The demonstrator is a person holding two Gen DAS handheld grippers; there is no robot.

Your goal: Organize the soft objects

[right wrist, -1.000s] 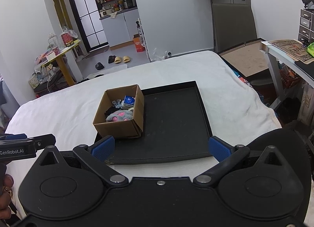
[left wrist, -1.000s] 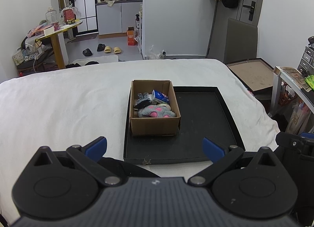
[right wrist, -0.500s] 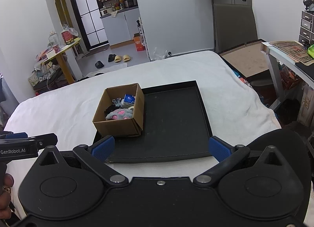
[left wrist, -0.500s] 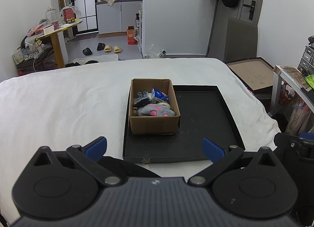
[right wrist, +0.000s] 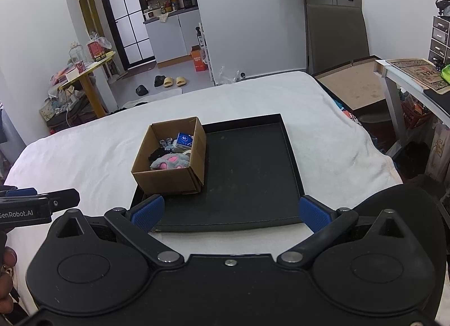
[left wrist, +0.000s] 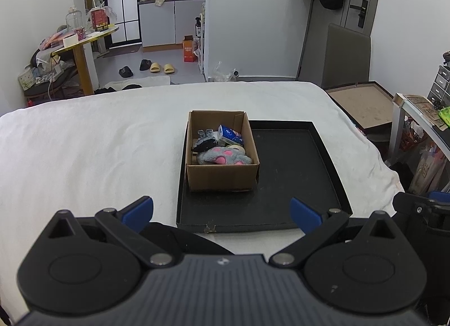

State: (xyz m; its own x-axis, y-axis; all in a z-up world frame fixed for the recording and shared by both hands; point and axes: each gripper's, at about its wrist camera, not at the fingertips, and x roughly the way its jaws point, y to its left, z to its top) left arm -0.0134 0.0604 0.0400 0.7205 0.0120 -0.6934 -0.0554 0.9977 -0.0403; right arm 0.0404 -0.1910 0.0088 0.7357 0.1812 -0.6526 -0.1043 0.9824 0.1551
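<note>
An open cardboard box (left wrist: pixel 222 175) (right wrist: pixel 161 181) stands on the left part of a black tray (left wrist: pixel 295 174) (right wrist: pixel 250 174) on a white bed. In the box lie a grey plush paw with pink pads (left wrist: pixel 225 157) (right wrist: pixel 170 162), a blue tissue pack (left wrist: pixel 230 134) (right wrist: pixel 184 140), a dark sock (left wrist: pixel 204 144) and a tape roll (left wrist: pixel 234 148). My left gripper (left wrist: pixel 222 210) is open and empty, short of the tray's near edge. My right gripper (right wrist: pixel 229 210) is open and empty, over the tray's near edge.
The white bed (left wrist: pixel 84 151) spreads left and beyond the tray. A white desk (right wrist: pixel 416 72) and a flat cardboard board (right wrist: pixel 357 86) stand at the right. The left gripper's body (right wrist: pixel 36 206) shows at the left of the right wrist view.
Both grippers have drawn back and risen slightly; the box and tray look a little farther away. Both stay open and empty.
</note>
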